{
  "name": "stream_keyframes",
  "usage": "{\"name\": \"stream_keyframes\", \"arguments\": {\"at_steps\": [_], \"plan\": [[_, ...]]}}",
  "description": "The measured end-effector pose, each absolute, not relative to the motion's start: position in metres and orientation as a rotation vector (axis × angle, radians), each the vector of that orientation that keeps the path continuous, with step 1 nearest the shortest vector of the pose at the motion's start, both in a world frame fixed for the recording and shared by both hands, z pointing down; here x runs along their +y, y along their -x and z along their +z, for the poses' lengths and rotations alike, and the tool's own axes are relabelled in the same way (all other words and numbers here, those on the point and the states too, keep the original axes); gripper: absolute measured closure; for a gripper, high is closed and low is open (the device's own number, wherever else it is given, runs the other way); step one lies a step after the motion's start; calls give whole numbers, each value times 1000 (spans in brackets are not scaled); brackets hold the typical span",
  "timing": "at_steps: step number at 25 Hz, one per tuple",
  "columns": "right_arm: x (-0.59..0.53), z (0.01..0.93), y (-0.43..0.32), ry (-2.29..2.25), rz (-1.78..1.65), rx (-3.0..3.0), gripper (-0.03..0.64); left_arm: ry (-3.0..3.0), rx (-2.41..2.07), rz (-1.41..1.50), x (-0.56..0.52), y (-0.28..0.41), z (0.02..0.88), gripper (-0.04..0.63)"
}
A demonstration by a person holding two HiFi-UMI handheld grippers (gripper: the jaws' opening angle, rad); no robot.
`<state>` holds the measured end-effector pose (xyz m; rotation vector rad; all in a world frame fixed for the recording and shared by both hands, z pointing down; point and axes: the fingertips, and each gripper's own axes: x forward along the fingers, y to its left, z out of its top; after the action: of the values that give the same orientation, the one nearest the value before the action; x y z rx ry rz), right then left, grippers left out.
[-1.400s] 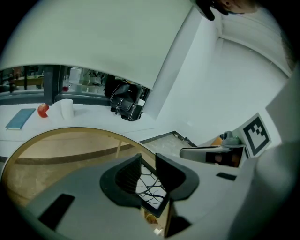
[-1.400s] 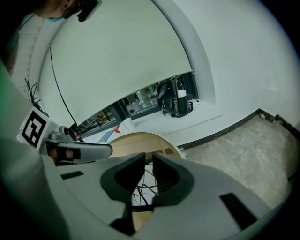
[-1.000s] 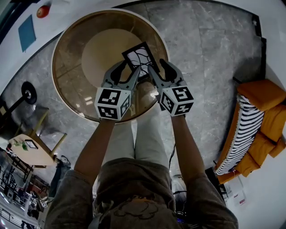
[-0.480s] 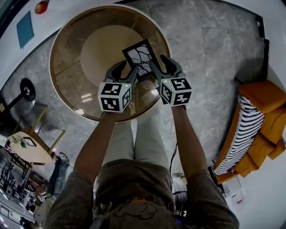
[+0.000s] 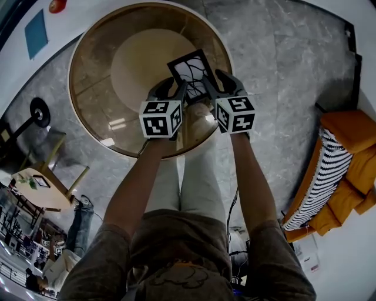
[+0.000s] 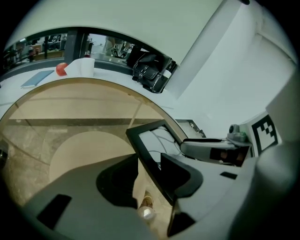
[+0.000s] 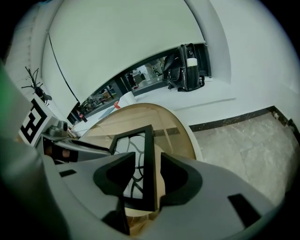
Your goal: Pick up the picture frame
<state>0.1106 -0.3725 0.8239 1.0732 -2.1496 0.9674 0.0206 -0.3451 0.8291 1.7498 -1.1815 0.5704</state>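
The picture frame [image 5: 191, 69], black-edged with a white, black-lined picture, lies on the round glass table [image 5: 94, 59] at its near right. My left gripper [image 5: 174, 90] straddles the frame's left edge [image 6: 146, 140]. Its jaws are closing, with a gap still showing on the left side. My right gripper [image 5: 218, 83] straddles the frame's right edge [image 7: 149, 140]. These jaws are also closing, and a slit remains on each side of the edge. In the left gripper view, the left gripper [image 6: 150, 160] sits low over the glass. The right gripper [image 7: 148, 160] does the same in its own view.
An orange sofa with a striped cushion [image 5: 335, 170] stands on the marble floor at right. A black bag [image 6: 151, 73] sits on the white ledge behind the table, with a red object [image 5: 57, 6] further left. A small wooden table [image 5: 32, 194] is at lower left.
Both grippers have come down onto the table. Each now has a side edge of the frame between its jaws, and the jaws have narrowed.
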Motion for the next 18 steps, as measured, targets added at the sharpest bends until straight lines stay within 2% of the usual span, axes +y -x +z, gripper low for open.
{"name": "stream_keyframes", "arguments": {"at_steps": [5, 18], "plan": [[-372, 828, -107, -1060, 963, -2134, 448, -1741, -1193, 575, -347, -20, 832, 453], [-371, 830, -105, -1075, 947, -2097, 477, -1746, -1192, 602, -345, -20, 832, 453]]}}
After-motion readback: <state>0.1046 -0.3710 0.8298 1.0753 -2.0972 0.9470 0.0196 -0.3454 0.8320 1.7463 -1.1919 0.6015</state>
